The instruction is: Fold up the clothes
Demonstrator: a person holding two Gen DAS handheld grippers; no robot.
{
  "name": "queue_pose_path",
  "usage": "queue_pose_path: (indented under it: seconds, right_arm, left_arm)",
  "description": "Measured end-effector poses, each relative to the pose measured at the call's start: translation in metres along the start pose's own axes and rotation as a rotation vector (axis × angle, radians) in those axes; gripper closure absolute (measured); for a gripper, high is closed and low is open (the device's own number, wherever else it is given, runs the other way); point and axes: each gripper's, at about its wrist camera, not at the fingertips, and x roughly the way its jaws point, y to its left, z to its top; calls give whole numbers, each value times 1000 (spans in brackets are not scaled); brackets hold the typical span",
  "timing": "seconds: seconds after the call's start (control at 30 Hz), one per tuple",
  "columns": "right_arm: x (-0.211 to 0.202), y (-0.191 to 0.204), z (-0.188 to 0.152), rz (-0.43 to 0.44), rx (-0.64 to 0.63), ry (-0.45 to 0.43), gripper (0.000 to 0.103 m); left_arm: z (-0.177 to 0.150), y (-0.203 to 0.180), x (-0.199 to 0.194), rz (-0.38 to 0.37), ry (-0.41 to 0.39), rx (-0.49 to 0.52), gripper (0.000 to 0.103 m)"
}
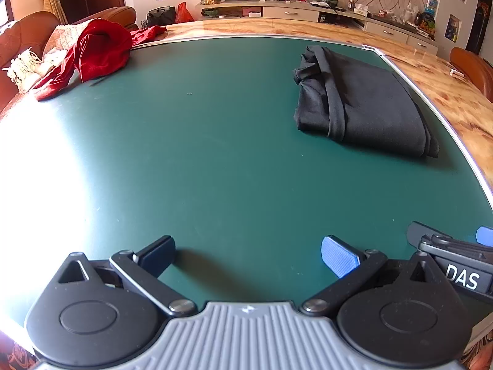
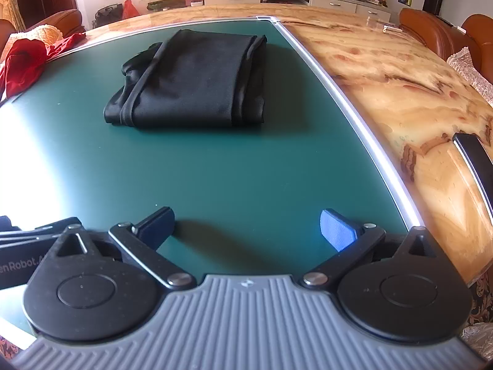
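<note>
- Left wrist view: sits low over the near edge of the dark green matte table mat (image 1: pixel 215 154), tilted downward and looking forward between its own gripper's fingers toward the far cluttered wall shelf (image 1: pixel 292 9).
- Right wrist view: same low, forward-and-down angle, set further right — the mat's silver edge strip (image 2: pixel 354 117) and glossy marbled tan tabletop (image 2: pixel 400 92) fill its right side.
- Shared: both take in the mat, the folded black fabric garment (image 1: pixel 363 104) (image 2: pixel 197 83) — nearer in the right view — and the crumpled red velvet cloth (image 1: pixel 95 52) (image 2: pixel 23 58) far left.

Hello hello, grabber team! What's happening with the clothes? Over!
Both grippers open, empty, left, right. Black garment folded on green mat. Red garment unfolded at far edge. Nothing in the way.
</note>
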Motion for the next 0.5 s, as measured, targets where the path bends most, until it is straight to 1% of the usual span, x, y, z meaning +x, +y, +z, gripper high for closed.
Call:
queue_pose_path:
  seconds: [0.5]
  right_arm:
    - [0, 0, 1, 3, -6, 7, 0]
  left_arm:
    - [0, 1, 1, 3, -15, -6, 0]
